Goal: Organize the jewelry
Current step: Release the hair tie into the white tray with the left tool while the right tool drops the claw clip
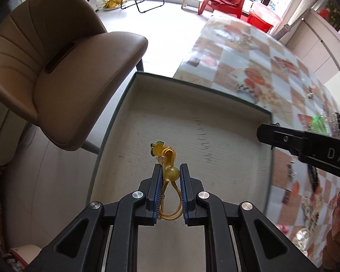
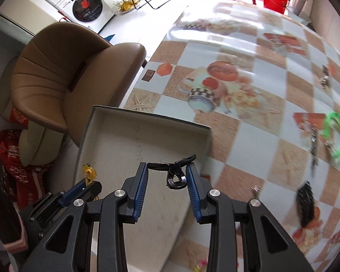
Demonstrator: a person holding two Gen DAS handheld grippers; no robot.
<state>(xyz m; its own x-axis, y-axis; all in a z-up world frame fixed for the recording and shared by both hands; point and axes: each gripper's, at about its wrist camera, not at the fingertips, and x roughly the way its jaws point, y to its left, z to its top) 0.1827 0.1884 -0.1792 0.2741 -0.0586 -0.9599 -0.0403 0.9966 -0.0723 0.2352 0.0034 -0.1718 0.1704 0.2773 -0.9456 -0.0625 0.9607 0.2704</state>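
My left gripper (image 1: 171,171) is shut on a yellow hair tie (image 1: 170,174) with a round bead and a small yellow charm; its elastic loop hangs between the pads. It hovers over the shallow beige box (image 1: 192,122) at the table's corner. In the right wrist view my right gripper (image 2: 167,172) is shut on a black hair clip (image 2: 175,174), held above the same box (image 2: 124,136) near its right wall. The left gripper (image 2: 88,184) with the yellow hair tie (image 2: 89,172) shows at the lower left there. The right gripper's finger (image 1: 281,136) enters the left view from the right.
A brown leather chair (image 1: 56,68) stands left of the table. On the checkered tablecloth (image 2: 249,136) lie a green bangle (image 2: 335,133), a dark hair clip (image 2: 306,204) and several small jewelry pieces. Red bags (image 2: 15,149) sit on the floor by the chair.
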